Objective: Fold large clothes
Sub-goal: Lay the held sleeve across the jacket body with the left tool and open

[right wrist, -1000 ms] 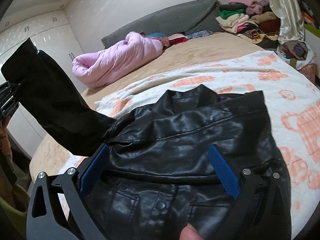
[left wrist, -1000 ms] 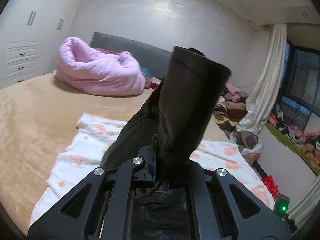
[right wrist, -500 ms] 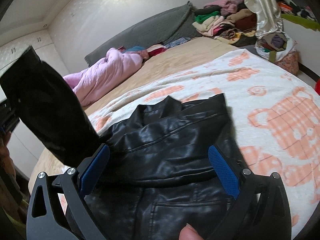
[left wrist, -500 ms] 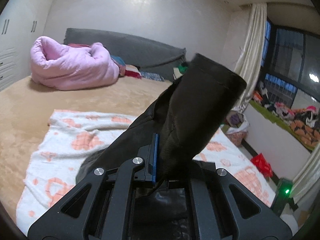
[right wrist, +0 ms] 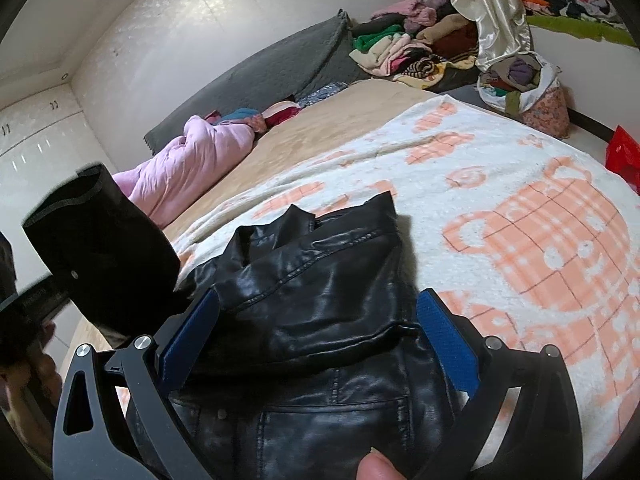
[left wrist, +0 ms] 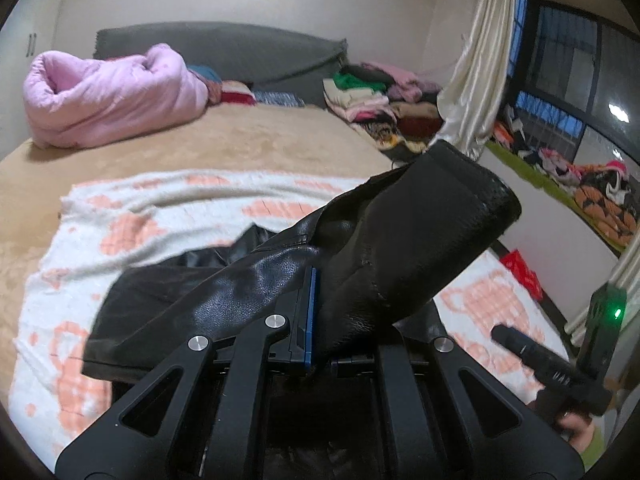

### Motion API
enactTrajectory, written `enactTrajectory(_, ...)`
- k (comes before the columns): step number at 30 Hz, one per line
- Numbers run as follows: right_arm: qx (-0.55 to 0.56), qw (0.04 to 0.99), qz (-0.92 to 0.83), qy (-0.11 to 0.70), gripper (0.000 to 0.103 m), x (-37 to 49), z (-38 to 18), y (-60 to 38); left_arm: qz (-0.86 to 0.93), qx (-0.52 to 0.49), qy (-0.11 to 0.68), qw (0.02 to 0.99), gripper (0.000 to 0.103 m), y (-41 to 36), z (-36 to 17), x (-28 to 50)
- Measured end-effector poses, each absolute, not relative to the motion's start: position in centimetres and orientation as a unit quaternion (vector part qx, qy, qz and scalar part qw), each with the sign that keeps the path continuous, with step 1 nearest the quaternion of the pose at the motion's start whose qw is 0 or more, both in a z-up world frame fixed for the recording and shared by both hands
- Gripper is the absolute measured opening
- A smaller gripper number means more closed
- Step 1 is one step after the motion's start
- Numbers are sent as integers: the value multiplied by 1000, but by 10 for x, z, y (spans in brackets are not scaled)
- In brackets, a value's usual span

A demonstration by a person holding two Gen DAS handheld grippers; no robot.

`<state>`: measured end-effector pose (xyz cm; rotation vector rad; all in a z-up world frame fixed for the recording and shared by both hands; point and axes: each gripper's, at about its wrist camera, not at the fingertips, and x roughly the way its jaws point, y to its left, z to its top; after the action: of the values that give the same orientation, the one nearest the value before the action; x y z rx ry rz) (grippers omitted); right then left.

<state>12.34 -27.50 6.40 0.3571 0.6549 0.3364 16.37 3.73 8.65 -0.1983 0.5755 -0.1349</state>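
Tan bed [left wrist: 248, 144] bears pink duvet [left wrist: 108, 96], patterned blanket [right wrist: 500, 184].

two close wrist views over the bed [left wrist: 248, 144], sharing the jacket [right wrist: 320, 320]

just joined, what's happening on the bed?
A person is folding a black leather jacket laid on a white-and-orange blanket on the bed. The left gripper is shut on the jacket's sleeve and holds it raised above the jacket body. The right gripper hovers open over the jacket's chest, gripping nothing. The sleeve is not yet laid down.
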Motion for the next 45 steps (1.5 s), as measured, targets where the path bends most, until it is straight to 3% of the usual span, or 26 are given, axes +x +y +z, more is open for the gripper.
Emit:
enactTrajectory(12, 189, 913, 152, 328, 98, 127, 55, -286, -98, -48, 356, 928, 4, 0, 17, 178)
enactTrajectory(15, 194, 909, 158, 334, 98, 129, 52, -285, -100, -32, 379, 920, 17, -9, -2, 180)
enactTrajectory(16, 199, 905, 164, 338, 98, 130, 50, -285, -100, -26, 385, 917, 27, -13, -8, 180)
enactTrajectory(21, 217, 885, 197, 362, 98, 136, 40, -277, -95, 3, 405, 909, 28, -21, -32, 176)
enactTrajectory(26, 252, 843, 247, 406, 97, 147, 24, -262, -100, 27, 412, 905, 40, -25, -42, 168)
enactTrajectory(28, 264, 827, 259, 423, 86, 150, 17, -256, -100, 39, 413, 905, 48, -28, -43, 165)
enactTrajectory(32, 273, 810, 270, 443, 78, 152, 10, -245, -102, 58, 411, 904, 61, -32, -44, 158)
enactTrajectory(41, 289, 788, 273, 470, 68, 158, 1, -235, -114, 49, 410, 904, 72, -31, -40, 142)
enactTrajectory(45, 282, 790, 265, 476, 52, 162, -3, -229, -118, 37, 410, 904, 72, -26, -39, 133)
